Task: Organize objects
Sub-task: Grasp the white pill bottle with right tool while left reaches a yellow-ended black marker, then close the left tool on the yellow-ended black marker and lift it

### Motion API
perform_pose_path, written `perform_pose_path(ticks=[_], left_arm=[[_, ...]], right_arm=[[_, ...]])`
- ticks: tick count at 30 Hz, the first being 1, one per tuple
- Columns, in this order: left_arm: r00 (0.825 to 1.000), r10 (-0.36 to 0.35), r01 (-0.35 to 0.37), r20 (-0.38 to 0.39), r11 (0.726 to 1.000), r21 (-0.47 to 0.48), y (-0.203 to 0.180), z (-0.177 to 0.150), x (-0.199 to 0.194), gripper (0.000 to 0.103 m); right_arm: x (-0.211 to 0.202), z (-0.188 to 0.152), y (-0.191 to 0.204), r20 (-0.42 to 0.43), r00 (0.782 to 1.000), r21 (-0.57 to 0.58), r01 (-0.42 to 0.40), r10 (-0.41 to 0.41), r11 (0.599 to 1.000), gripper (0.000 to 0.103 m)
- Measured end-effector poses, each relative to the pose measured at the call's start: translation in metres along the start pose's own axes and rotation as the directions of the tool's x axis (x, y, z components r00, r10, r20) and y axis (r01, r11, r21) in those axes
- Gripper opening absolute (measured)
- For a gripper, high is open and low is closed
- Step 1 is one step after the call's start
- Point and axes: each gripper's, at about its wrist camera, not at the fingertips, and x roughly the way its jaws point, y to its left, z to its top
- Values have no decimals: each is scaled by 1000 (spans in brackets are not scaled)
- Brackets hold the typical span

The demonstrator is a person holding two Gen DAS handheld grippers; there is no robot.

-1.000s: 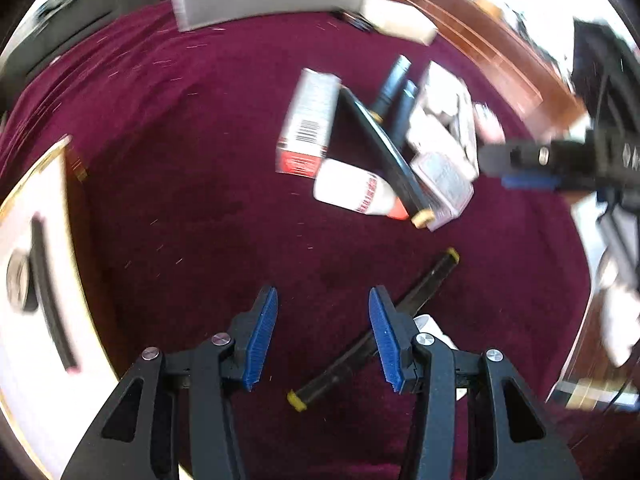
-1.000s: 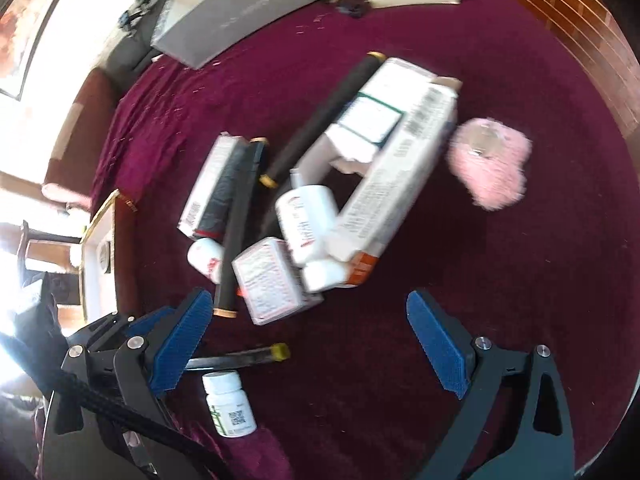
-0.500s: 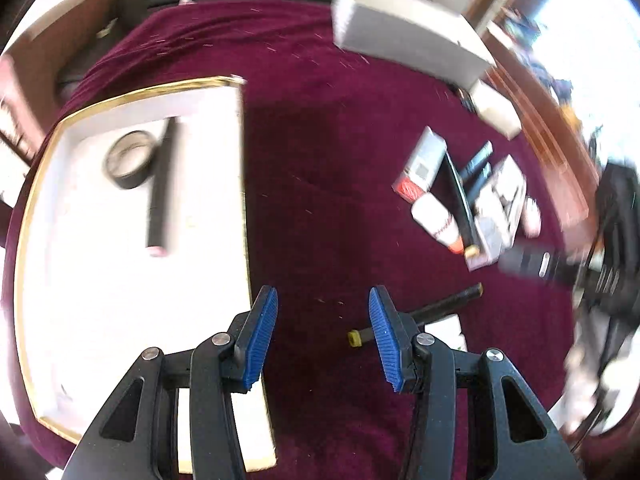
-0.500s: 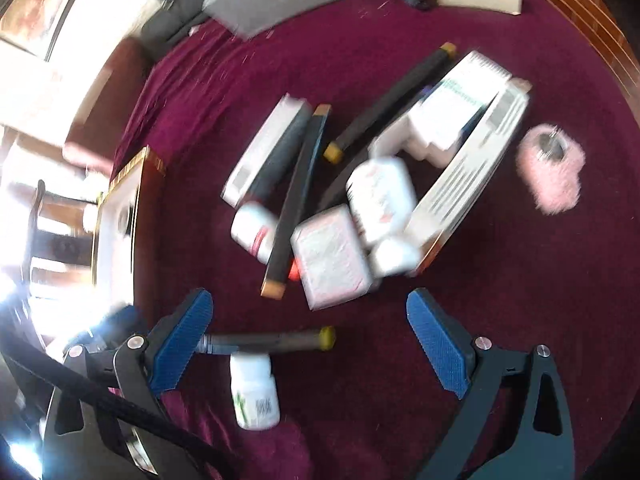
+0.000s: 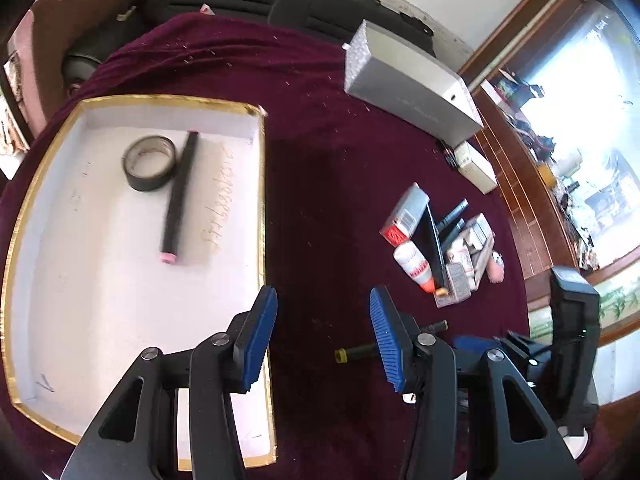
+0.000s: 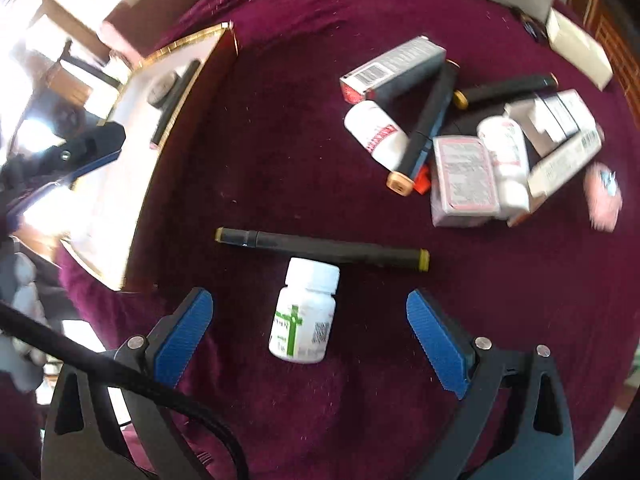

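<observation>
Hovering over the maroon cloth [image 5: 320,184] just beside the gold-rimmed white tray [image 5: 262,200], the left gripper [image 5: 322,334] has its blue pads parted with nothing between them; its left pad sits over the tray's right rim. Inside the tray lie a roll of dark tape [image 5: 149,163] and a black marker with a pink cap [image 5: 179,196], touching or nearly touching each other. The right gripper [image 6: 308,336] is spread wide and released, grasping nothing; a white pill bottle with a green cross [image 6: 306,316] lies on the cloth between its pads, which stand clear of it on both sides. The bottle's cap end rests against or just beside a long black marker with yellow ends [image 6: 324,249] lying crosswise beyond it. Further off, a cluster of unsorted items remains on the cloth: a grey and red carton [image 6: 394,70], a white bottle with red print [image 6: 376,134], a black marker with an orange cap [image 6: 426,124] leaning across them, a pink-printed card pack [image 6: 464,180], further white boxes and a pink fluffy object [image 6: 604,196] at the edge. A long grey box [image 5: 412,88] lies at the far side of the cloth, well apart from the tray.
</observation>
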Motion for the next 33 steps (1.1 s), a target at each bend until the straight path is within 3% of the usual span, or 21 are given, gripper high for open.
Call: perform_pose_path(ticks=[1,2,4,7,10,13,16,18,21,24,26,27,28,30,31,33], left_arm=[[1000,-1,1,-10,1000,14,-2,-2,3,42],[1000,-2,3,-20,999,34,-6,-4,6,42],[999,0,3,-37,997,72,-13,-8,11,42],[998,-3,12,-65,990,141,-24,-12,19,42],[996,5,15,-89,975,220,-40,-16,29,42],[993,30,9,-117,946,324,-63,-24,46,43],[989,67,-2,-131,897,442,-90,-34,68,43],[988,92,-14,-127,858,514,-103,-39,79,43],[981,169,-62,-98,743,666,-124,-52,96,43],[969,239,-99,-60,598,796,-139,-73,110,43],[972,235,-123,-6,526,841,-148,-83,108,44],[969,245,-143,17,507,850,-151,-86,108,43],[968,250,-151,21,514,845,-152,-87,108,42],[969,244,-117,-39,592,797,-151,-84,109,20],[969,231,-87,-86,647,757,-149,-80,109,14],[969,202,-56,-143,741,669,-144,-74,108,11]], right_arm=[[8,4,8,-16,999,-21,39,-39,999,80],[15,8,15,-31,997,-38,68,-69,997,56],[32,11,27,-72,987,-78,137,-143,987,31],[36,7,30,-71,979,-88,184,-191,979,31],[26,-2,0,-84,980,3,183,-182,983,31],[15,-13,-36,-97,978,89,192,-184,977,31],[3,-28,-72,-88,984,185,167,-153,968,31],[0,-32,-82,-86,987,214,155,-139,965,31],[-3,-37,-89,-76,989,227,144,-130,963,31],[-4,-38,-94,-66,991,231,130,-118,964,31],[-4,-37,-97,-60,992,235,120,-109,965,31],[-4,-37,-99,-59,993,235,117,-106,965,31],[-4,-37,-99,-57,993,235,115,-105,965,31],[-2,-38,-100,-57,993,229,117,-107,966,31],[2,-39,-80,-55,992,226,120,-110,967,31],[0,-37,-79,-57,992,215,126,-117,968,31]])
